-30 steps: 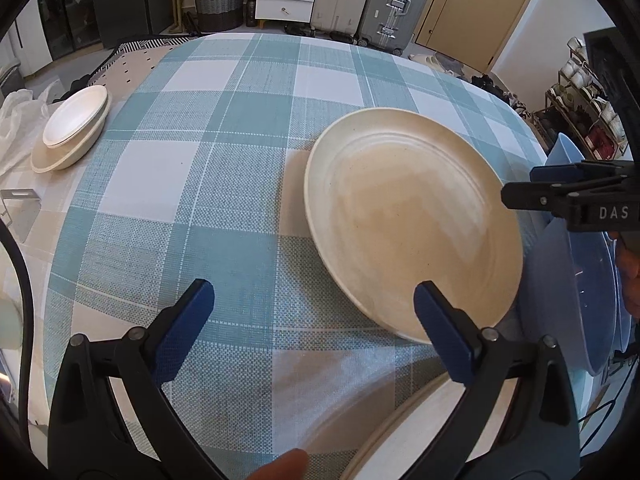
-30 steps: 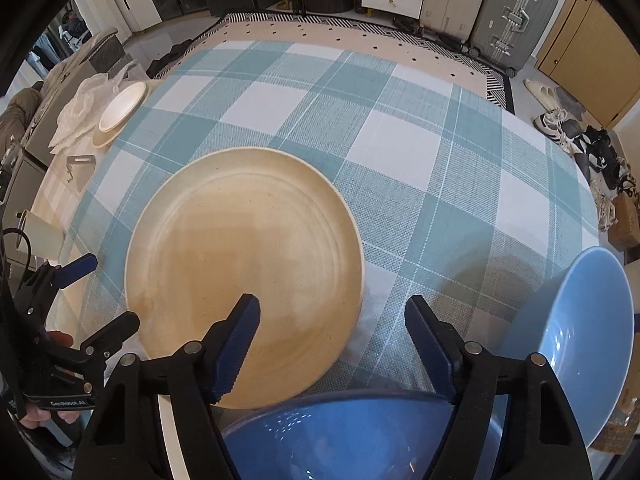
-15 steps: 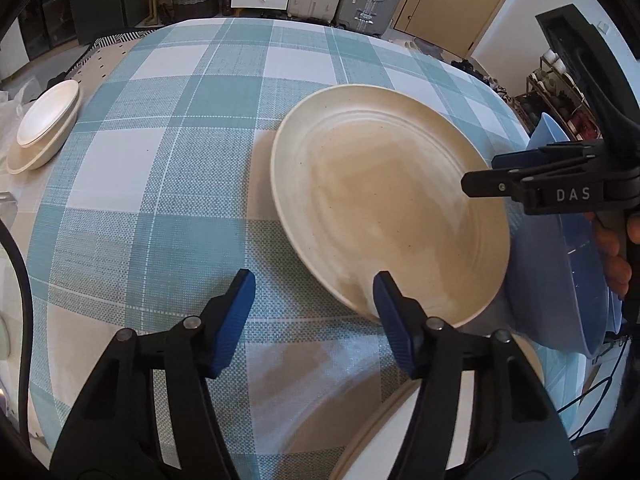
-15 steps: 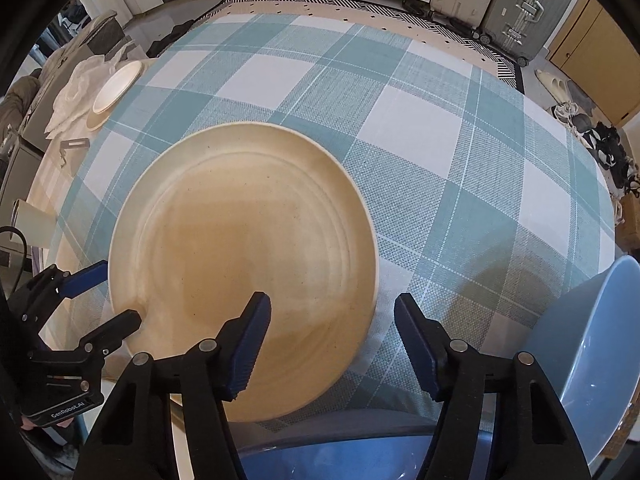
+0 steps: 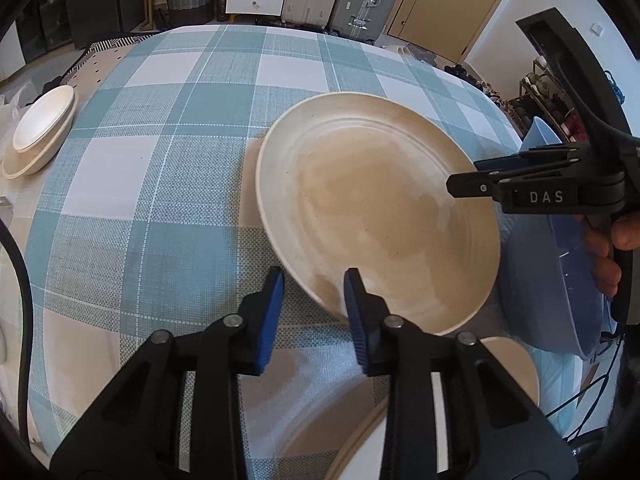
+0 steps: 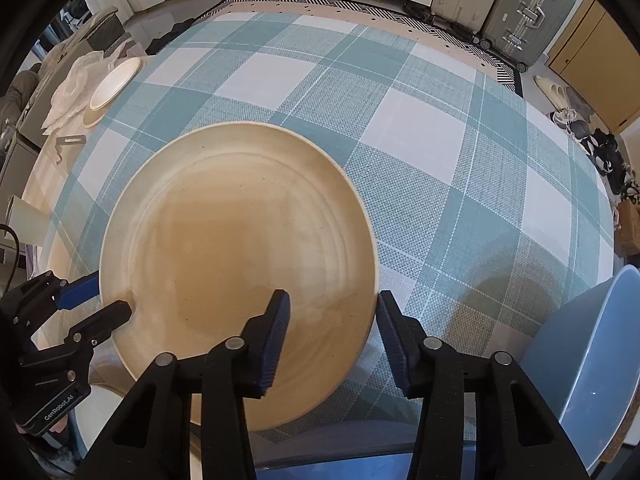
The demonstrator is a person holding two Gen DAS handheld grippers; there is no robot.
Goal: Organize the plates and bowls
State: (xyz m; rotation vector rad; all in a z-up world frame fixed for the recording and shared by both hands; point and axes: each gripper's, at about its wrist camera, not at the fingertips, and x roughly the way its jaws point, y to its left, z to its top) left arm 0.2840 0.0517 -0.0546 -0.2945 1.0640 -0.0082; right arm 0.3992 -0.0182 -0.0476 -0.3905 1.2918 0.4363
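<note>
Two grippers closed in on one cream plate (image 6: pixel 236 264) as we worked at the table. Our left gripper (image 5: pixel 314 312) had its jaws closing, one blue pad above the plate's near rim and one below; whether they pressed it yet we could not tell. Our right gripper (image 6: pixel 330 330) was also closing, its pads astride the opposite rim with gaps showing. Beyond the plate lay the checked tablecloth (image 6: pixel 420 128), a blue bowl (image 6: pixel 596 364) at its right edge and stacked cream bowls (image 5: pixel 38 136) far left.
</note>
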